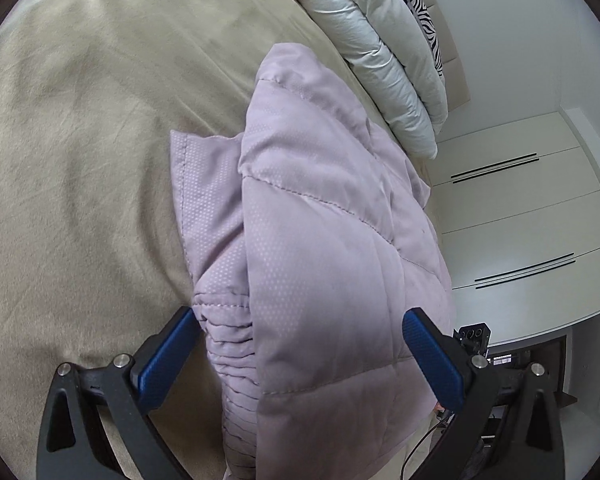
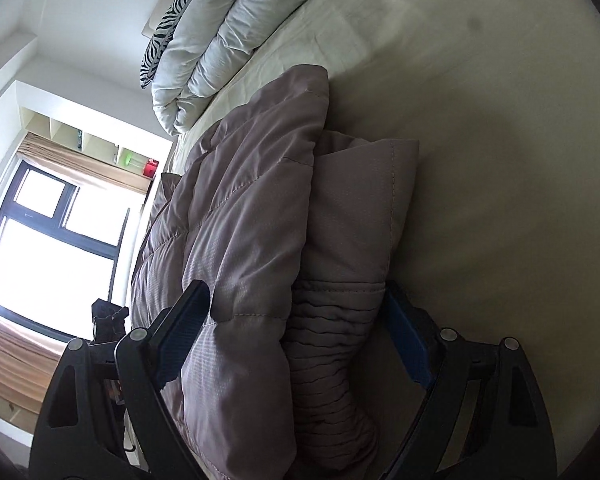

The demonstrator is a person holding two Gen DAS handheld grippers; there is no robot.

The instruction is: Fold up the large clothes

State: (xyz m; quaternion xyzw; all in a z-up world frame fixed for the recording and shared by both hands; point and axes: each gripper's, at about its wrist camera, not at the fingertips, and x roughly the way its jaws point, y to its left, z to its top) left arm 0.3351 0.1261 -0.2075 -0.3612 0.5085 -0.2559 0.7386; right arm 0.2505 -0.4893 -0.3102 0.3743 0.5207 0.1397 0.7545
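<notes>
Straddling the folded lilac quilted jacket (image 1: 320,240), the left gripper (image 1: 300,344) stands wide with its blue pads clear of the fabric. Opposite, the right gripper (image 2: 296,336) is also spread wide, the jacket's ribbed cuff (image 2: 332,344) between its fingers. Farther off, the jacket lies on the beige bed (image 1: 80,140), a rolled white duvet (image 1: 380,52) beyond.

A bed (image 1: 80,128) covered by a beige sheet carries everything here. A quilted, pale mauve puffer jacket (image 1: 320,220) lies folded on the sheet at the bed's near part, one cuffed sleeve (image 2: 332,344) tucked under its upper layer. At the far end a white duvet (image 1: 380,52) lies bunched, with a zebra-striped pillow (image 1: 420,8) beyond it.
</notes>
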